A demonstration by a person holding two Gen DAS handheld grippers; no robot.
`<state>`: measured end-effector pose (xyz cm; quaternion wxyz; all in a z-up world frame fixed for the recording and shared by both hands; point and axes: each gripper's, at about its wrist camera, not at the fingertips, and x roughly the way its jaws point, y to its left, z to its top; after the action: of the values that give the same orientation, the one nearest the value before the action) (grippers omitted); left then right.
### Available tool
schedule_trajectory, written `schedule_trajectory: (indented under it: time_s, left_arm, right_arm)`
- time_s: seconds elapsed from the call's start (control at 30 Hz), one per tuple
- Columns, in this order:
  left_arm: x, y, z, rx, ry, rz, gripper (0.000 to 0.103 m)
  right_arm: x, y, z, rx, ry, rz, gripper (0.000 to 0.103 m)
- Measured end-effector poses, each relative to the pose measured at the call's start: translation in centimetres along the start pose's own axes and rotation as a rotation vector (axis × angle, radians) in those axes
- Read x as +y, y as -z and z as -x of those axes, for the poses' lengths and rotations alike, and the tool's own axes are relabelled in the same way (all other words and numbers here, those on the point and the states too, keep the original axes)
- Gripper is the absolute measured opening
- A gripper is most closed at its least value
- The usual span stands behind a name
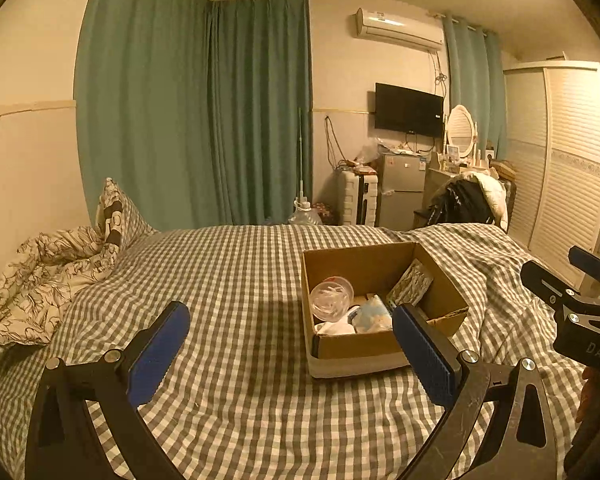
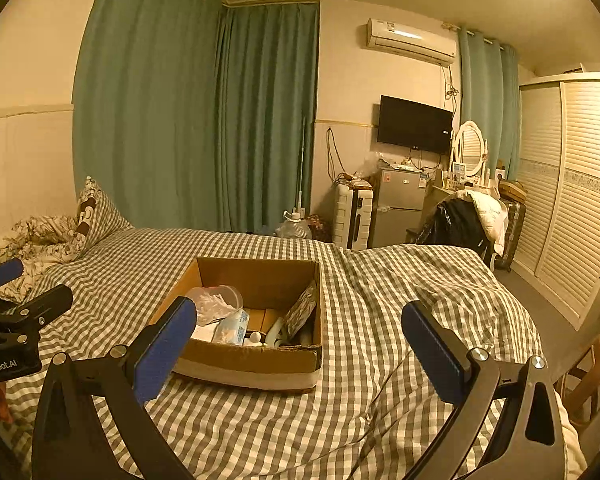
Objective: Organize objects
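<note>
Cardboard box (image 1: 384, 344) sits on the checked bed (image 1: 236, 280), cup (image 1: 331, 299) and packets inside; the left hand-held gripper (image 1: 291, 354) gapes empty. From the right wrist, the right hand-held gripper (image 2: 299, 350) hangs wide open too; soft bedding could tip the box under a clumsy reach.

Bed cover (image 1: 240, 280) was grey-and-white gingham check; crumpled quilt (image 1: 40, 280) at the wall side was cream with dark brown line-drawn flowers. Open cardboard box (image 2: 256, 354) was plain brown with a pale band along its base; inside it, a clear round plastic tub (image 1: 331, 298) and a flat packet with a grey fish pattern (image 1: 411, 286). Left gripper (image 1: 290, 356) and right gripper (image 2: 298, 354) were black with blue finger pads. Floor-length curtains (image 1: 196, 112) were teal green.
</note>
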<state>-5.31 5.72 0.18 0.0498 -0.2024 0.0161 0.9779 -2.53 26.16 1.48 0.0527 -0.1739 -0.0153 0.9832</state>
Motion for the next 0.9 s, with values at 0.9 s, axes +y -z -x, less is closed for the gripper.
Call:
schedule_trajectory:
  time_s: [0.9]
  left_arm:
    - [0.16, 0.14, -0.15, 0.015, 0.002, 0.010, 0.103]
  right_arm:
    - [0.48, 0.49, -0.42, 0.024, -0.008, 0.006, 0.103]
